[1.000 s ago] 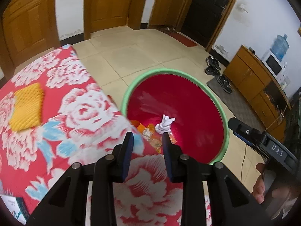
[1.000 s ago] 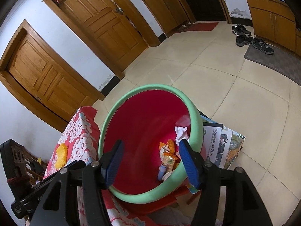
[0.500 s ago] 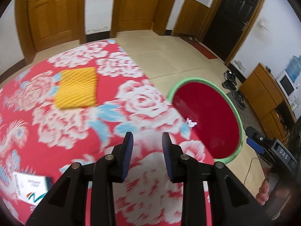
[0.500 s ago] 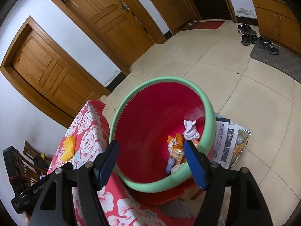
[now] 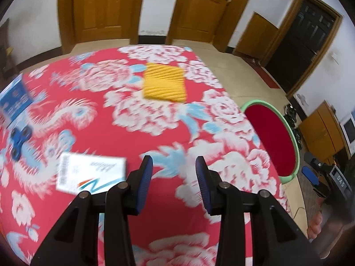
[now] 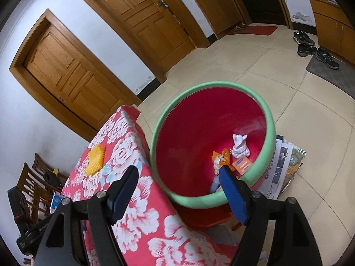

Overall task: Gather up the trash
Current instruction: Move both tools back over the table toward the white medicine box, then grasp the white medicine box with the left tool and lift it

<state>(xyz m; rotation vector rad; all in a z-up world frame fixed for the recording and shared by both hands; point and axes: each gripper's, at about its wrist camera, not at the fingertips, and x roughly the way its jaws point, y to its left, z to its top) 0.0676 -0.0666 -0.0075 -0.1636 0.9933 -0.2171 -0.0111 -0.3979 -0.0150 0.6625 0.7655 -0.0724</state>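
Observation:
My left gripper (image 5: 174,166) hangs over the red floral tablecloth (image 5: 155,122), its jaws opening with nothing between them. A white printed card box (image 5: 88,175) lies just left of its left finger. A yellow ribbed cloth (image 5: 164,85) lies further back on the table. The red bin with a green rim (image 6: 269,119) stands beside the table's corner. Inside it are a crumpled white tissue (image 6: 239,148) and orange wrappers (image 6: 241,165). My right gripper (image 6: 177,177) hovers above the bin's near rim and the table corner, jaws opening and empty.
A blue box (image 5: 14,98) and a blue fidget spinner (image 5: 18,141) lie at the table's left side. Newspapers (image 6: 281,166) lie on the tiled floor behind the bin. Shoes (image 6: 310,48) sit by a mat, and wooden chairs (image 6: 33,184) stand beside the table.
My left gripper has swung away from the bin and back over the table, bringing the white card box into view, and its jaws have spread. My right gripper's jaws have widened above the bin.

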